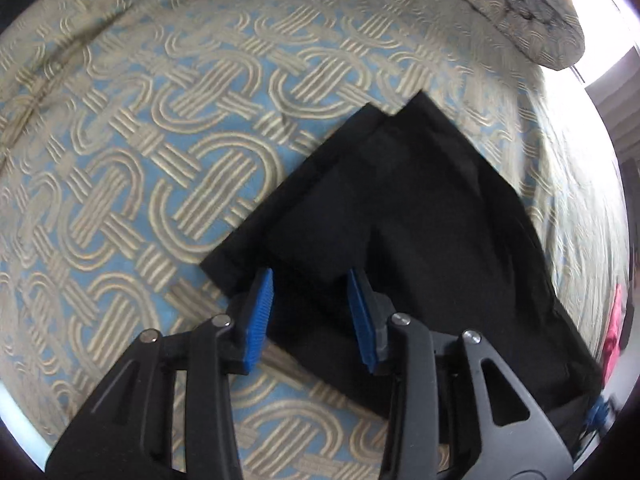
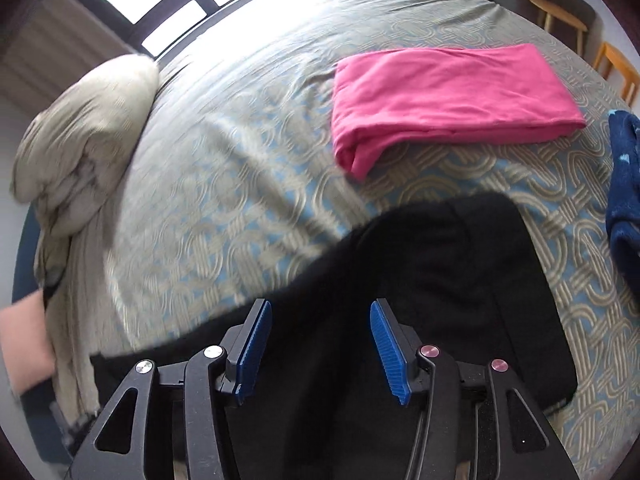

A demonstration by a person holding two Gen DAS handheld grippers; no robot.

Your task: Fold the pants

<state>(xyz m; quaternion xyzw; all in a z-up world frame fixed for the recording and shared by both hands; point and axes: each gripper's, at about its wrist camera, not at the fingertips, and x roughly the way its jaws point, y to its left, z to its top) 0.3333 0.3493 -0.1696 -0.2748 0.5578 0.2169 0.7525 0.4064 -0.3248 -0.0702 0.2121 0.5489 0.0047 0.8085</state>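
Note:
Black pants (image 1: 408,216) lie folded flat on the patterned bedspread (image 1: 160,152), two layered corners pointing away in the left wrist view. My left gripper (image 1: 310,278) hovers above their near edge, its blue pads apart and nothing between them. In the right wrist view the same black pants (image 2: 440,280) spread across the lower middle of the bed. My right gripper (image 2: 320,308) stands over them, open, with only dark cloth showing below the gap and no fabric pinched.
A folded pink garment (image 2: 448,100) rests farther back on the bed. A dark blue item (image 2: 626,192) lies at the right edge. A bunched pillow (image 2: 80,148) sits at the left. Wooden chairs (image 2: 612,64) stand beyond the bed. A bare forearm (image 2: 24,344) shows at far left.

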